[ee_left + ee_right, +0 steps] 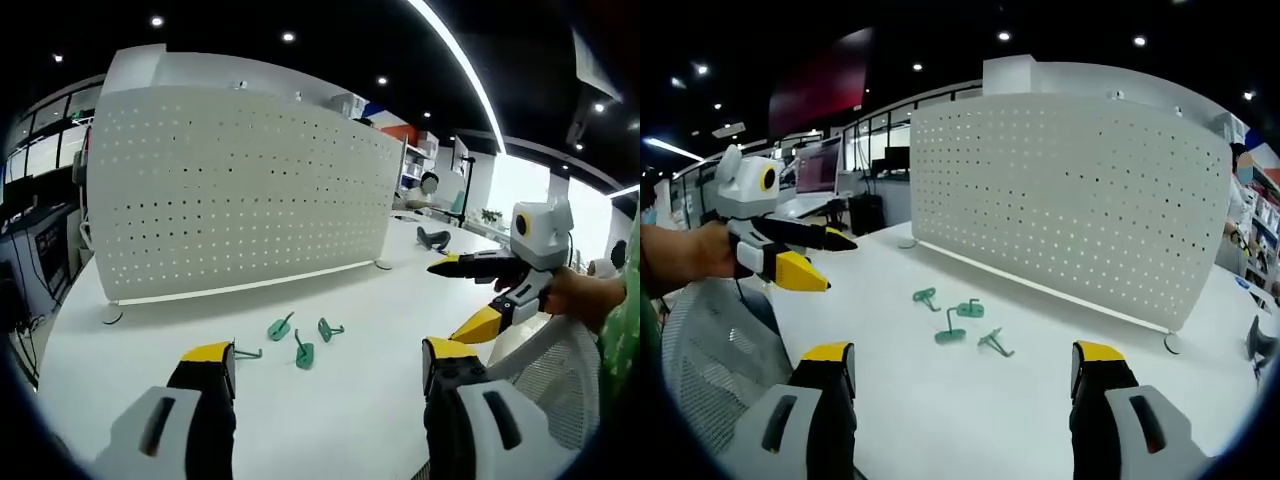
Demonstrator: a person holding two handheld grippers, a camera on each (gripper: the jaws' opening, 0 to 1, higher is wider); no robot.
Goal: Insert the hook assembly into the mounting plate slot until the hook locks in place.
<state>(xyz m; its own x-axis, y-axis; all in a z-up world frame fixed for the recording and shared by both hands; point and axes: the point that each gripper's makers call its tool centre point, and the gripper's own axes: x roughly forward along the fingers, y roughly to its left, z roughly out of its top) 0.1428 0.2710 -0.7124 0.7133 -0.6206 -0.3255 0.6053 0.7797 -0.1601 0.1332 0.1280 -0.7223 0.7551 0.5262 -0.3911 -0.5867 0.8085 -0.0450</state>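
Hovering above the white table (330, 410), both sets of tongs stand wide apart and carry nothing: the left tongs (328, 362) rise at the bottom of the left gripper view, the right tongs (965, 362) likewise in the right gripper view. Three green hooks (303, 350) lie loose on the table, close together and apart from one another, well short of the white perforated mounting plate (240, 190), which stands upright on small feet behind them. By my judgement the task is at its very start, the reach-and-pick step, with no hook yet grasped. The next move calls for lowering one set of tongs over a single hook, closing on its flat base, then lining its prongs up with a row of the plate's holes.
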